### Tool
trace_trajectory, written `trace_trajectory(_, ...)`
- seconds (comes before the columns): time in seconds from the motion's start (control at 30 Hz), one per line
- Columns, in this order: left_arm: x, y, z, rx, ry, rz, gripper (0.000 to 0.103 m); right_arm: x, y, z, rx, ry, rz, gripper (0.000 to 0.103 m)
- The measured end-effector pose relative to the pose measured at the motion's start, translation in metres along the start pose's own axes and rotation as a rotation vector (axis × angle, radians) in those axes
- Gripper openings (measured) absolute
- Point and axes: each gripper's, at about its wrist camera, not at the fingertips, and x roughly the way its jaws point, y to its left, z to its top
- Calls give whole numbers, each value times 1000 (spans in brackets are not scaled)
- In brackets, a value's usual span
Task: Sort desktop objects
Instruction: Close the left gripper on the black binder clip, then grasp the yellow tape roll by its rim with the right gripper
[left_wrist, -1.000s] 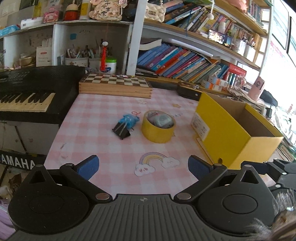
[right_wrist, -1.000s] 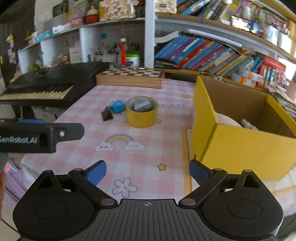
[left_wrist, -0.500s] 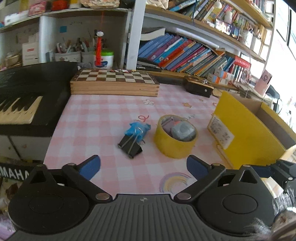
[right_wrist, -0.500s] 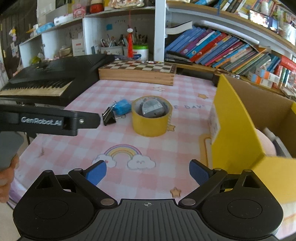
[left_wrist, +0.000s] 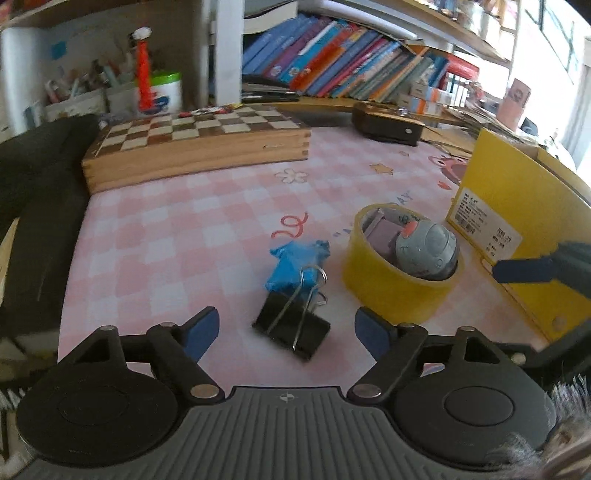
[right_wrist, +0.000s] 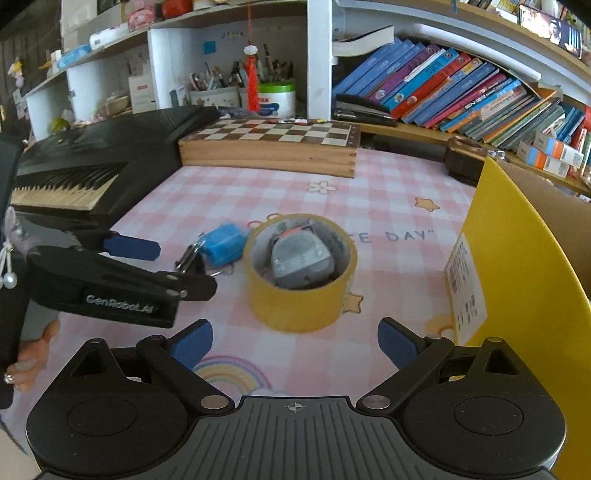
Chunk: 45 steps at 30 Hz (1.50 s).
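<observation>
Lettering: "GenRobot.AI" on left tongs (right_wrist: 159, 254) | tablecloth (right_wrist: 406, 206): "DAY"

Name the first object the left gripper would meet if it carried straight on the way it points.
Most likely the black metal binder clip, lying between the closing jaws of the left gripper, not yet pinched. The crumpled blue wrapper lies just beyond; depth is uncertain.

Open pink-check cloth (left_wrist: 192, 236) w/ tape roll (right_wrist: 301, 295) & yellow box (right_wrist: 532, 295) crowding right side.
</observation>
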Motion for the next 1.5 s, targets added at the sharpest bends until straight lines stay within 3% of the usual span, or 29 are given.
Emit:
trace_trajectory(0.13, 8, 2, 4, 88, 7, -43, 62, 10, -4, 5, 4, 9, 3, 97)
trace_trajectory(0.27, 12, 1, 3, 164, 17, -81, 55, 19, -7, 9, 7, 11, -2, 97)
trace_trajectory(0.33, 12, 1, 3, 184, 11, -102, 43, 24, -8, 10, 10, 11, -4, 97)
trace_trajectory(0.5, 6, 3, 1, 189, 2, -104, 42, 32, -8, 13, 12, 13, -6, 97)
trace_trajectory(0.87, -40, 19, -8, -59, -42, -97, 41, 55, -1, 22, -60, 16, 6, 97)
trace_trajectory(0.97, -45, 18, -13, -95, -43, -93, 41, 58, -3, 24, -55, 18, 15, 96)
trace_trajectory(1.17, -49, 19, -21, -153, -35, -81, 41, 60, -5, 29, -38, 20, 48, 84)
trace_trajectory(1.27, -53, 20, -22, -173, -42, -73, 41, 57, -5, 30, -41, 25, 56, 83)
trace_trajectory(1.5, -72, 20, -15, -216, -89, -65, 41, 27, -10, 37, -8, -57, 77, 83)
